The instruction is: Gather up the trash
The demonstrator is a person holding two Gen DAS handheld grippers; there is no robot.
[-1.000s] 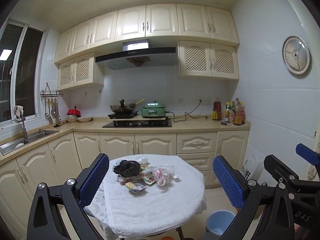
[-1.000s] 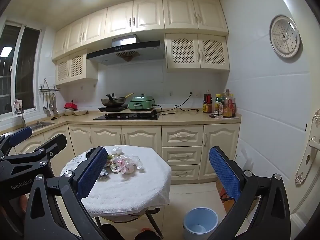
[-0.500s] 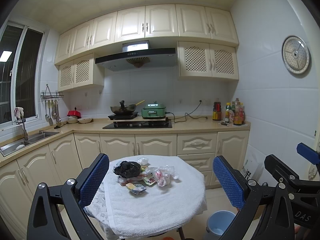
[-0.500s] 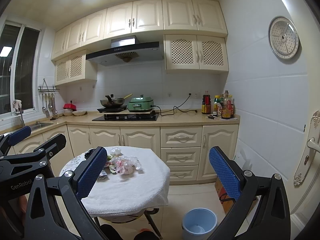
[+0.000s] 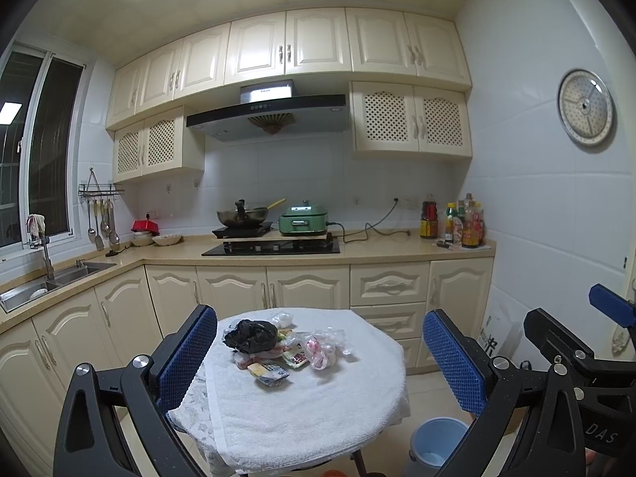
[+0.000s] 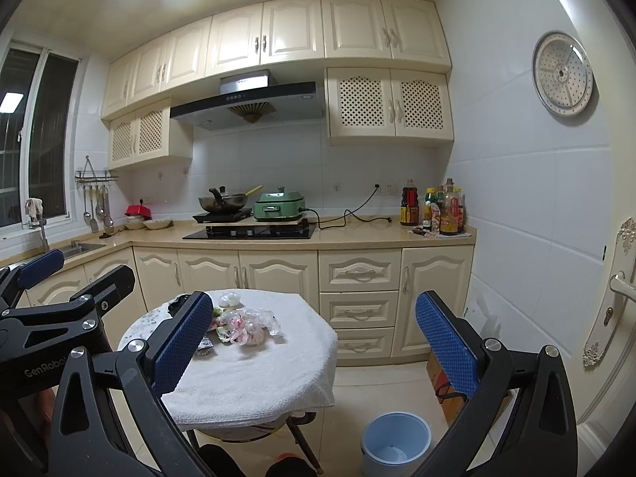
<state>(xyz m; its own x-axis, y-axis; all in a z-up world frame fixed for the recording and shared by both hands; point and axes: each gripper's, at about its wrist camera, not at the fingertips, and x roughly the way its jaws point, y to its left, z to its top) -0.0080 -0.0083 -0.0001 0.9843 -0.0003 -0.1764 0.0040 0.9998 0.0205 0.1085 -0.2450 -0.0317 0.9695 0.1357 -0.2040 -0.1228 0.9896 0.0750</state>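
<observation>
left gripper (image 5: 318,361): held level and above the table, pointing toward the far counter, jaws spread wide with nothing between the blue pads (image 5: 187,357). in the right wrist view its black frame shows at the left edge, beside the right gripper.

round table (image 5: 318,417), draped in a white towel: ahead of and below the left gripper, framed between its two fingers. the trash lies in a cluster on the far half of the towel. from left to right of the gap: a crumpled black bag (image 5: 250,334), flat printed wrappers (image 5: 272,371) just in front of it and nearer the gripper, then a clear plastic bag with pink contents (image 5: 320,351), touching the wrappers. a small white crumpled piece (image 5: 283,319) sits beyond the black bag at the far rim.

blue bin (image 6: 395,443): on the floor, below the right gripper's gap and to the right of the table, apart from it; open-topped.

right gripper (image 6: 314,346): held level beside the left one, also aimed at the counter, jaws likewise wide apart and holding nothing. its left pad (image 6: 179,346) overlaps the table's near left edge in view, hiding part of the trash cluster; the plastic bag lies just right of that pad.
</observation>
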